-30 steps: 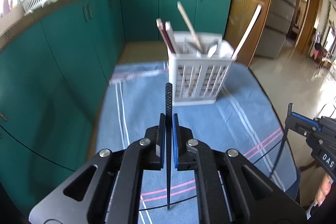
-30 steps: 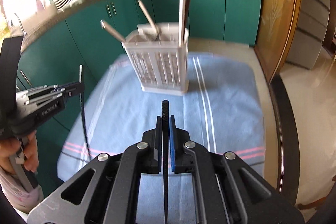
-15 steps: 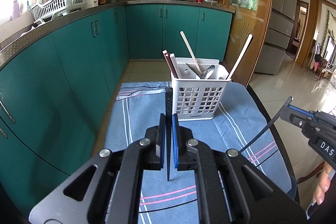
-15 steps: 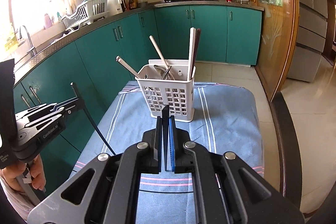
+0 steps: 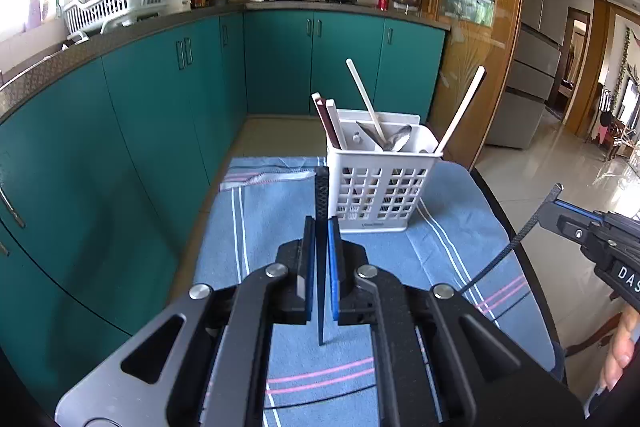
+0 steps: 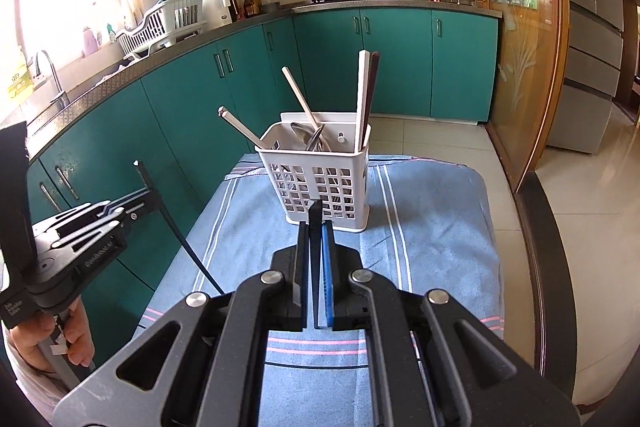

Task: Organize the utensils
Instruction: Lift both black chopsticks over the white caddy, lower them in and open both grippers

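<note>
Left wrist view shows us each clamping one black chopstick: the left gripper (image 5: 321, 247) pinches its black chopstick (image 5: 321, 195), and the right gripper (image 6: 315, 251) pinches the other black chopstick (image 6: 315, 223). We judge the job mostly done, since the white utensil caddy (image 5: 382, 183) at the far end already holds spoons (image 5: 396, 141) and pale chopsticks (image 5: 366, 99); our two remain. Everything sits on a blue striped cloth (image 5: 276, 227), beside teal cabinets (image 5: 160, 95).

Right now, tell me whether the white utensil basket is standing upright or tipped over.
Upright. The white utensil basket sits flat on the blue cloth, open top up, with chopsticks and spoons sticking out.
</note>
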Motion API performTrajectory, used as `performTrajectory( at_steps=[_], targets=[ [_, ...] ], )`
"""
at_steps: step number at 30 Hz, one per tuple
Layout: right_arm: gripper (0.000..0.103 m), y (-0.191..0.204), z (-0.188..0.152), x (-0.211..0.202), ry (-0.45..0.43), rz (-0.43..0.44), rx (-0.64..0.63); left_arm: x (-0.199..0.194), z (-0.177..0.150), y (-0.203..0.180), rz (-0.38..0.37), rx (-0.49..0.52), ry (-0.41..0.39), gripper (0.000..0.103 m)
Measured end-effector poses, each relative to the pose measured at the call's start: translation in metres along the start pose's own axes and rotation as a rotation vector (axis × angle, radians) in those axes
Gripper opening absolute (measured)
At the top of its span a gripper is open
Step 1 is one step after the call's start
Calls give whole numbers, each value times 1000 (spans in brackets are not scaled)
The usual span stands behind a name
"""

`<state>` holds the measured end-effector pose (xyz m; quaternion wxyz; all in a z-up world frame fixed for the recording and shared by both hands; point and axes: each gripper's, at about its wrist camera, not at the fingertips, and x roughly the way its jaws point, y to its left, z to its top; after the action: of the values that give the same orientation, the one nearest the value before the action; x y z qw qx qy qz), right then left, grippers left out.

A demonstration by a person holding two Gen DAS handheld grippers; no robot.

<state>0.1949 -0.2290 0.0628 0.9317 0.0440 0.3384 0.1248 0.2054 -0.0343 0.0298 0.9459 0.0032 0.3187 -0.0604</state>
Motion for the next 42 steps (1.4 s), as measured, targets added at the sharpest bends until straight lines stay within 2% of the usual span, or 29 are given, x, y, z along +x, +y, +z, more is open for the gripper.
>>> performTrajectory(
  at_steps=[22, 30, 34, 38, 42],
  targets=[
    [7, 5, 3, 2, -3, -6, -8, -10, 8, 0, -14, -14, -34, 6],
    [7, 6, 21, -8, -35, -23, -23, -23, 31, -1, -21, -4, -88, 6],
    [7, 9, 33, -12, -52, -6, -39, -27, 47, -4, -25, 13, -115, 6],
    [7, 12, 59, -20, -84, 7, -66, -35, 75, -9, -50, 58, -176, 6],
    [7, 12, 94, -33, -165, 15, -71, -50, 114, -11, -75, 60, -281, 6]
  ],
)
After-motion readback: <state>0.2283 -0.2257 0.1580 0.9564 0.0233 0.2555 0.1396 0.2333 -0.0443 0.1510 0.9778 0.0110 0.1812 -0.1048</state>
